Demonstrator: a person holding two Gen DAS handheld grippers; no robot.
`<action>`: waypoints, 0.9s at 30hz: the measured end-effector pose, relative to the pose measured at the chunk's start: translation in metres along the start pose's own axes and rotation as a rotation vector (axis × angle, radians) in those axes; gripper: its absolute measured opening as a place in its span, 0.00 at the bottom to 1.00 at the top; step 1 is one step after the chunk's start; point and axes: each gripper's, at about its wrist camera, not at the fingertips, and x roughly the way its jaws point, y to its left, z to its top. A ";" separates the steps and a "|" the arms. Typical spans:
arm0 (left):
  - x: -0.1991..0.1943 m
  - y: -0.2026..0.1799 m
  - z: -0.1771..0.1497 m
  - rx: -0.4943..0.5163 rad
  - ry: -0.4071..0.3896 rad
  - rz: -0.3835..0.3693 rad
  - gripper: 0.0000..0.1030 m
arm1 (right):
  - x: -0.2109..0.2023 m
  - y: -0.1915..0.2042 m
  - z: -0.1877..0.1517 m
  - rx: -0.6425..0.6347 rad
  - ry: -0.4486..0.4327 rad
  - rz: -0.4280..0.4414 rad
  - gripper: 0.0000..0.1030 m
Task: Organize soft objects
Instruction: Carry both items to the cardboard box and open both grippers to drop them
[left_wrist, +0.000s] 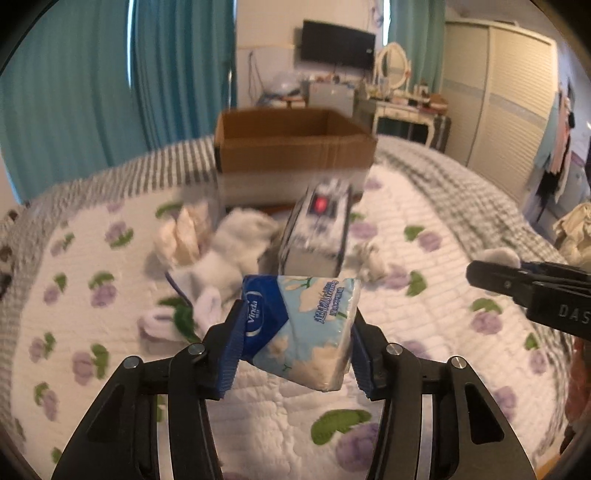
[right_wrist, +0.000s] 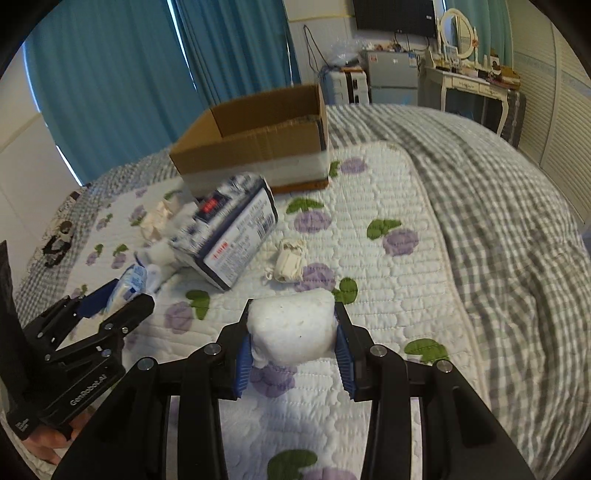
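My left gripper (left_wrist: 295, 332) clamps the tissue pack (left_wrist: 306, 328) and my right gripper (right_wrist: 293, 332) squeezes a white soft bundle (right_wrist: 291, 328), both lifted above the quilt (right_wrist: 388, 277), probably for carrying to the cardboard box (right_wrist: 258, 136).

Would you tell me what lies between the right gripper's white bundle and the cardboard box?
In the right wrist view, a small cream bundle, then bare quilt up to the cardboard box.

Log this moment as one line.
left gripper: shut on tissue pack | right gripper: shut on white bundle | cardboard box: open, on bed | both items held above quilt
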 end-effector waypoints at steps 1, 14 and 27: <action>-0.007 -0.001 0.005 0.010 -0.012 0.004 0.49 | -0.011 0.003 0.004 -0.008 -0.015 0.002 0.37; -0.057 0.013 0.101 0.015 -0.124 -0.049 0.49 | -0.087 0.052 0.097 -0.178 -0.207 0.076 0.37; 0.038 0.045 0.188 0.028 -0.132 0.022 0.49 | 0.017 0.052 0.218 -0.199 -0.174 0.099 0.37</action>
